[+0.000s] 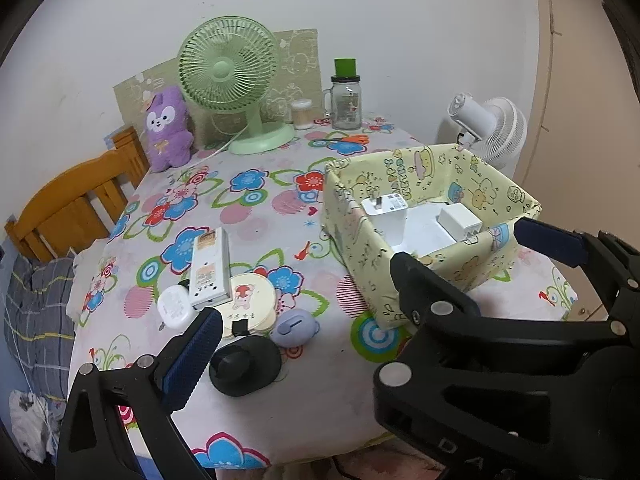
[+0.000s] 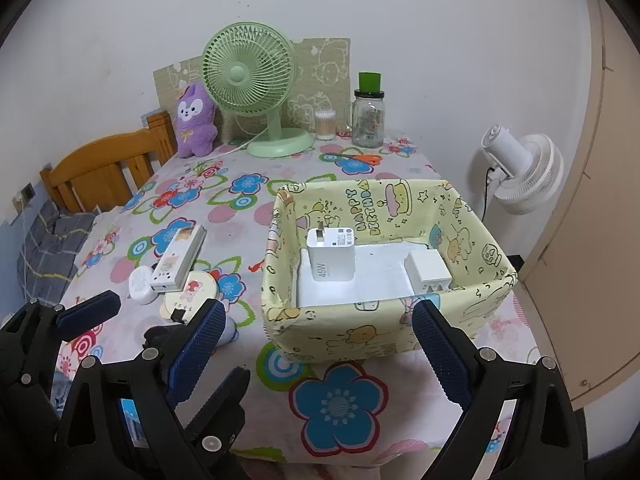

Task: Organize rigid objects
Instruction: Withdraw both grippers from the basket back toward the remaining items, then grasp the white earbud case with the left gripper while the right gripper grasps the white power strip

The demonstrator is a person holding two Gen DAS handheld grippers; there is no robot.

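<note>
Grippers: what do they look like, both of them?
Same build on both. Left gripper and right gripper: black plastic linkage frames with round silver pivot pins, and fingers faced with blue dimpled pads. Embossed letters "DA" show on a black body in the left wrist view. No cables or sleeves visible.

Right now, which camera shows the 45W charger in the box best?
The right wrist view: the 45W charger stands upright against the yellow box's left wall, label and prongs clear. The left wrist view shows it smaller, its label unreadable.
</note>
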